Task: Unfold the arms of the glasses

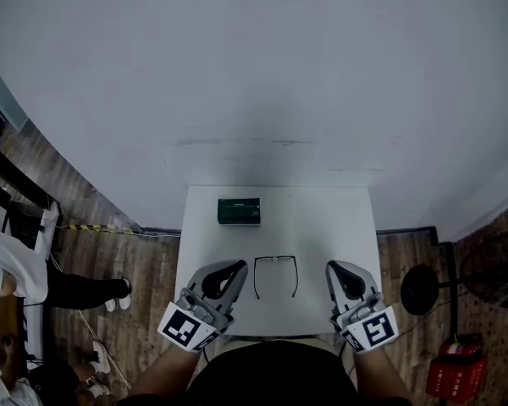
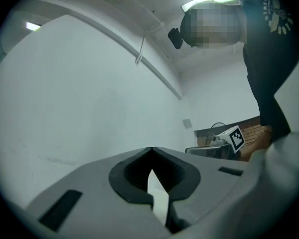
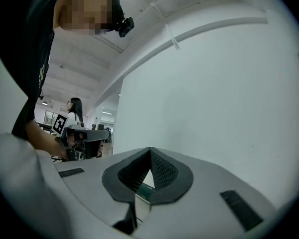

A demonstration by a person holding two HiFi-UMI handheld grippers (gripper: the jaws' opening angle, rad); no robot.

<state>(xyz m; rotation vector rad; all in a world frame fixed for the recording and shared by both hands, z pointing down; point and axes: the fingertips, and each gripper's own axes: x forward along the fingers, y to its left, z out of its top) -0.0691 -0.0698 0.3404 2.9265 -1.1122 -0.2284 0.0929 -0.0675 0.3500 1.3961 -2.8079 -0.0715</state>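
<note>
The black-framed glasses (image 1: 275, 275) lie on the small white table (image 1: 322, 218), front bar toward the wall and both arms stretched out toward me. My left gripper (image 1: 239, 266) hovers just left of them, and my right gripper (image 1: 331, 268) just right of them. Both are shut with nothing between the jaws, and neither touches the glasses. In the left gripper view the jaws (image 2: 150, 149) meet at the tips and face a bare wall. The right gripper view shows its jaws (image 3: 150, 149) closed the same way.
A dark green case (image 1: 239, 211) lies at the back of the table, behind the glasses. A black fan stand (image 1: 419, 288) and a red object (image 1: 457, 375) sit on the wooden floor at the right. A person (image 3: 74, 111) stands far off.
</note>
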